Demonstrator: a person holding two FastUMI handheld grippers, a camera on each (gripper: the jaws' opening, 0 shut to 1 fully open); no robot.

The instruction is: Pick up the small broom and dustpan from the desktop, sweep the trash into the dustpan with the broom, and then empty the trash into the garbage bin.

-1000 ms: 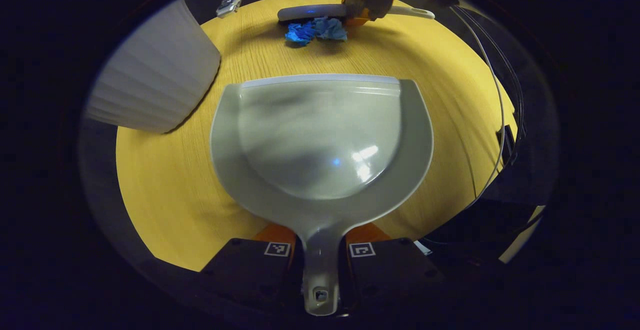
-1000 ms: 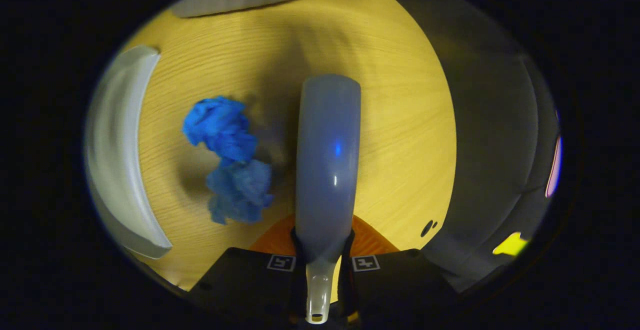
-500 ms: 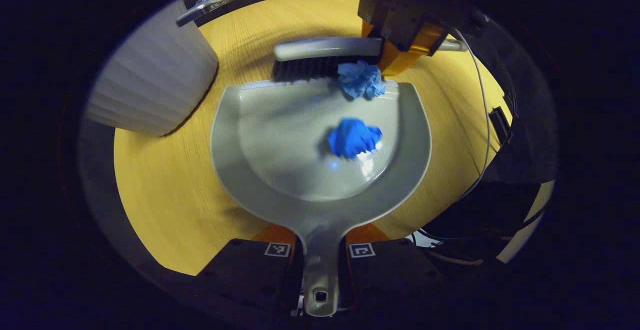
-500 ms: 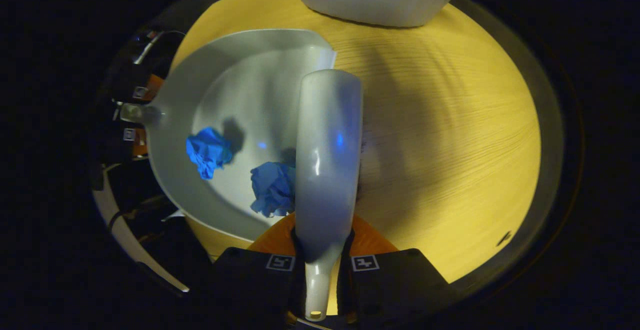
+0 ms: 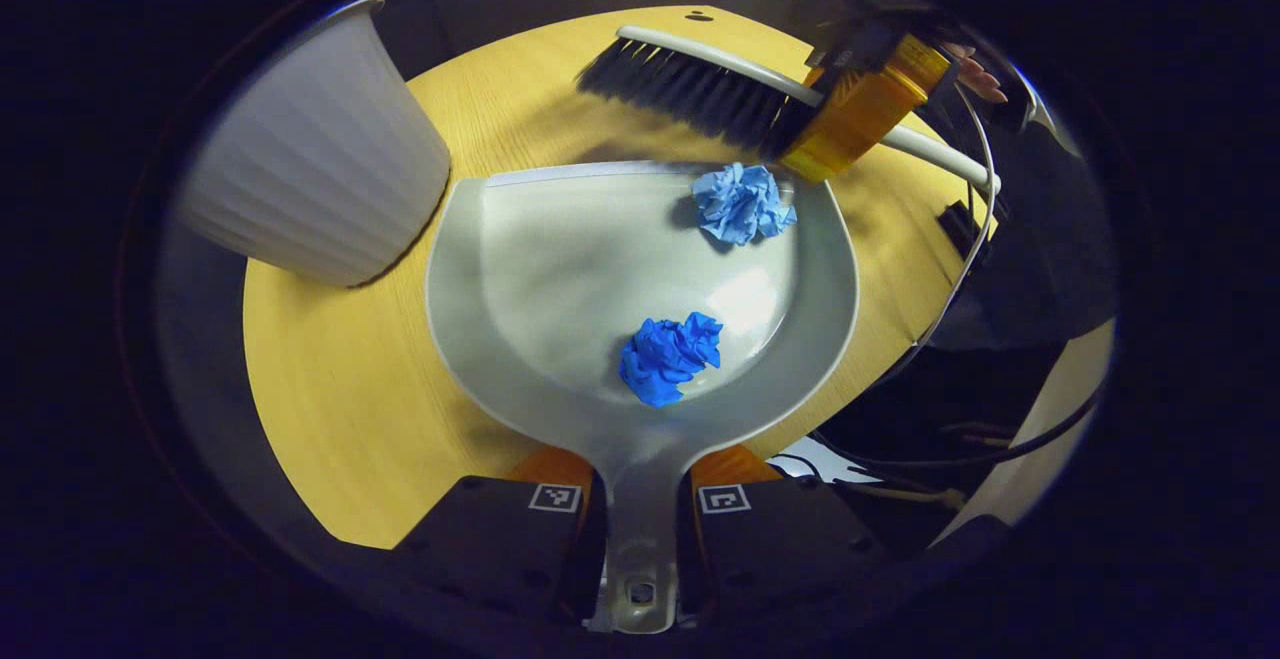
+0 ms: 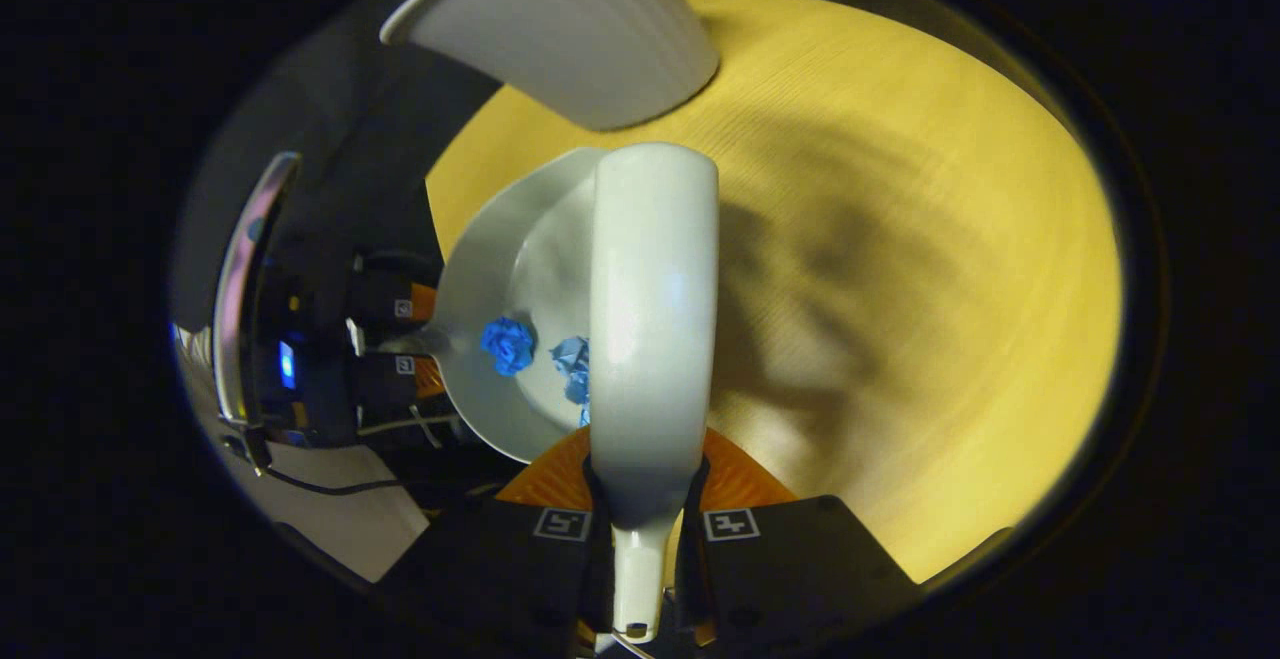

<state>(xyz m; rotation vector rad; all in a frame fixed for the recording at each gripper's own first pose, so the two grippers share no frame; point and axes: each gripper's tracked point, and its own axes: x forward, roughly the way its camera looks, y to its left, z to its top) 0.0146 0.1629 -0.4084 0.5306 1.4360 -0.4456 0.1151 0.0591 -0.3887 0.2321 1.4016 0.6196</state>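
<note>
Sweep step judged done — both blue paper wads in dustpan on counter. Left gripper jaws pinching dustpan handle; right gripper jaws pinching broom. Garbage bin at 10 o'clock — next: lift, tip pan over bin rim.

Left gripper: 2 black finger blocks, each carrying 1 square black-and-white marker near its inner edge, with orange sections ahead of the blocks. Right gripper: identical layout, 2 blocks, 2 markers, orange sections ahead. In the left gripper view, the right gripper's orange body trails thin black cables beside it.
</note>
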